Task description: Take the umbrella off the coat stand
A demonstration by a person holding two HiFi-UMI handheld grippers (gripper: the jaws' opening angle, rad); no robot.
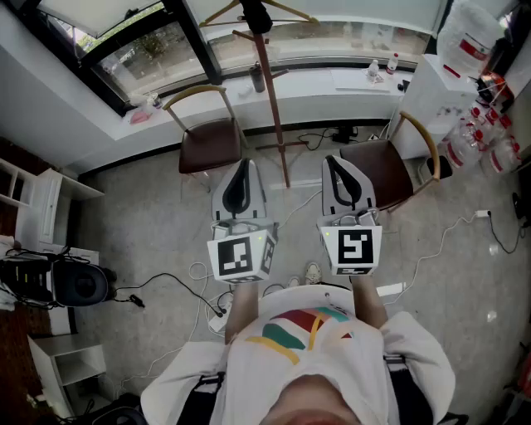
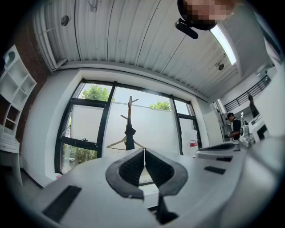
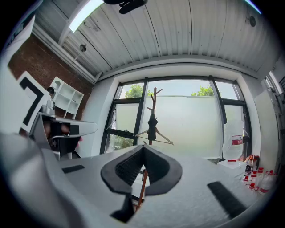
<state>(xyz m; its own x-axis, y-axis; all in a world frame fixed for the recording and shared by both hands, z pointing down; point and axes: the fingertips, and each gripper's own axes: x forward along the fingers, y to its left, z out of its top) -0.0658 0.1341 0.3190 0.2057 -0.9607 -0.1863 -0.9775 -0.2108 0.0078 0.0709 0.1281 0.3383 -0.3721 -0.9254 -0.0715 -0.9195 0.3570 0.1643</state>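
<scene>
A brown wooden coat stand (image 1: 274, 116) stands by the window, between two chairs. A black folded umbrella (image 1: 257, 17) hangs near its top, beside a wooden hanger (image 1: 286, 8). The left gripper view shows the umbrella (image 2: 129, 136) on the stand (image 2: 129, 109) straight ahead and well away. In the right gripper view the umbrella (image 3: 152, 127) hangs against the pole (image 3: 154, 100) above the jaws. My left gripper (image 1: 243, 166) and right gripper (image 1: 333, 161) are held side by side in front of me, short of the stand. Both are shut with nothing between the pads.
A brown chair (image 1: 211, 141) stands left of the stand and another (image 1: 383, 170) right of it. Cables trail over the floor (image 1: 166, 286). White shelves (image 1: 37, 203) are at the left, and a white table with bottles (image 1: 477, 141) at the right. A person (image 2: 233, 127) stands far right.
</scene>
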